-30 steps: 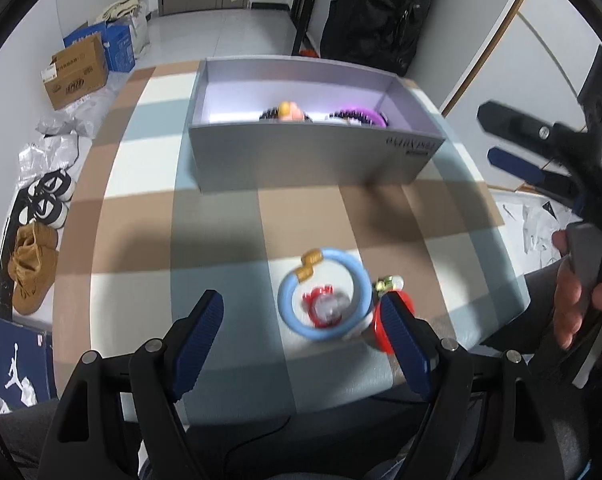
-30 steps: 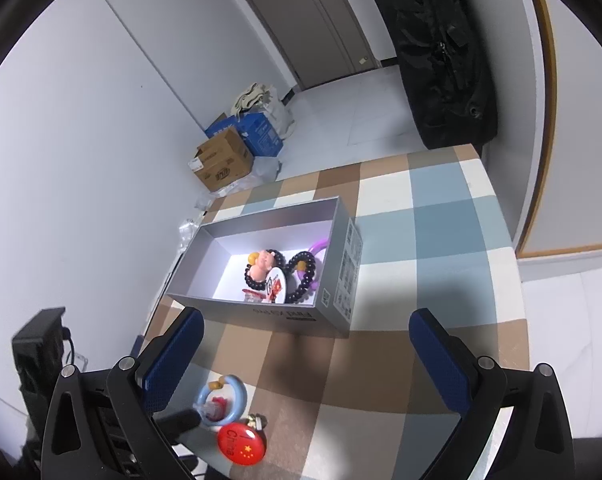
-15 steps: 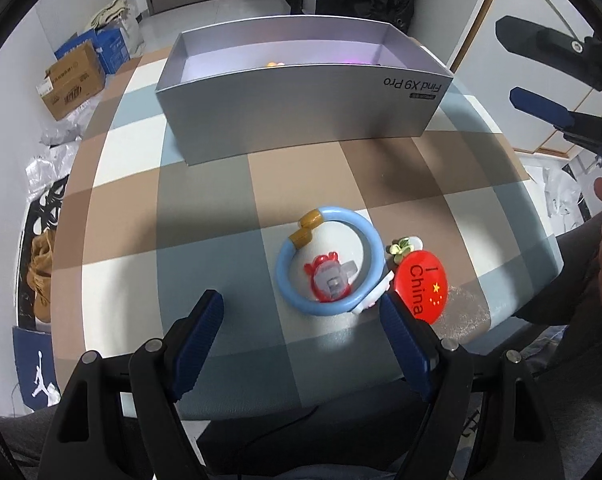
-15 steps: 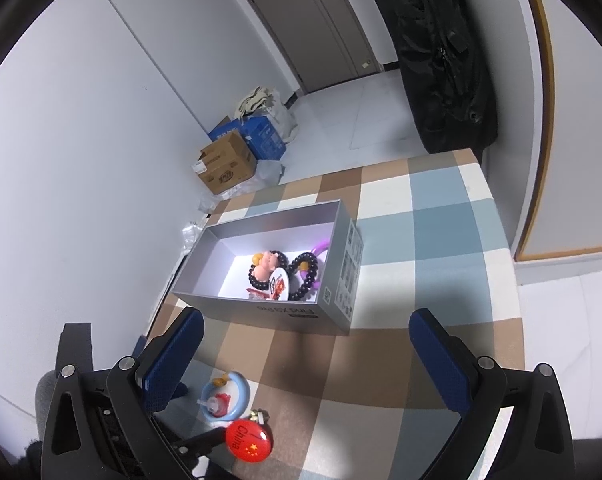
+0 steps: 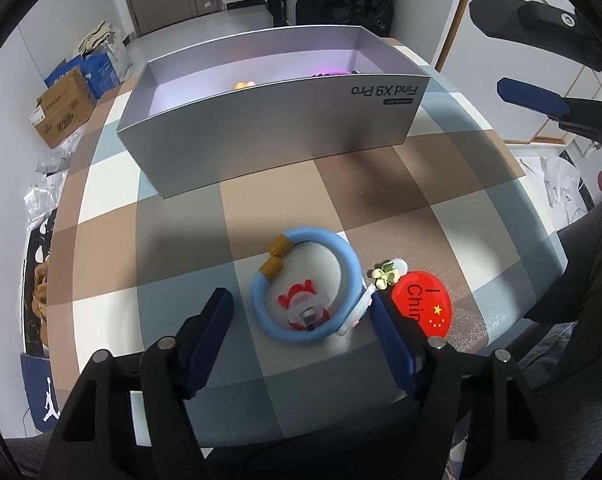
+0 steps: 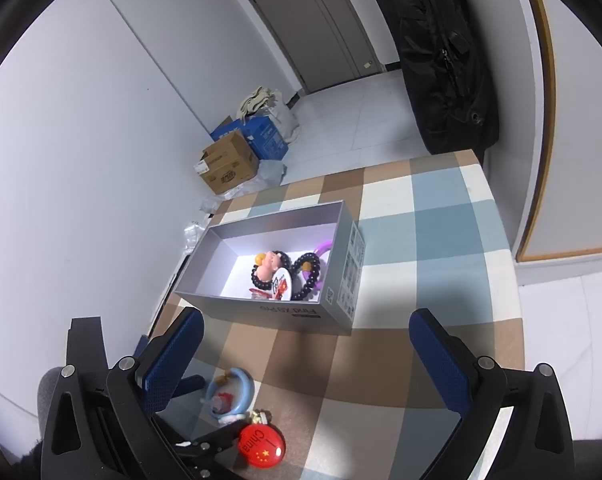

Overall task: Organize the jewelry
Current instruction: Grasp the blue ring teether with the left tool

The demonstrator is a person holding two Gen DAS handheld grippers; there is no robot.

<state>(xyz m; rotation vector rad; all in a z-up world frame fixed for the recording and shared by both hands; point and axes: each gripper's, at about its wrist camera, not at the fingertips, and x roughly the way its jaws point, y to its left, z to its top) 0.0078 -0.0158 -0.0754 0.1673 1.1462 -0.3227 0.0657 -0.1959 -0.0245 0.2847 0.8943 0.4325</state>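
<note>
A light blue bracelet (image 5: 343, 262) with gold beads lies on the checked table, ringed around a small red clip charm (image 5: 301, 306). A small floral piece (image 5: 385, 274) and a red "I China" badge (image 5: 421, 302) lie just right of it. My left gripper (image 5: 303, 318) is open, low over the table, its fingers either side of the bracelet. A silver box (image 5: 269, 140) stands behind; it holds black bead bracelets (image 6: 307, 276), a purple ring and a figure. My right gripper (image 6: 307, 354) is open and empty, high above the table. The blue bracelet (image 6: 243, 394) also shows in the right wrist view.
The table's near edge (image 5: 301, 412) runs just under my left gripper. Cardboard boxes (image 5: 63, 114) and bags lie on the floor at the left. A black bag (image 6: 441, 56) hangs by the door. My right gripper shows at the upper right (image 5: 541, 60) in the left wrist view.
My left gripper has moved forward and down until its open fingers flank the blue bracelet. The right gripper has hardly moved.
</note>
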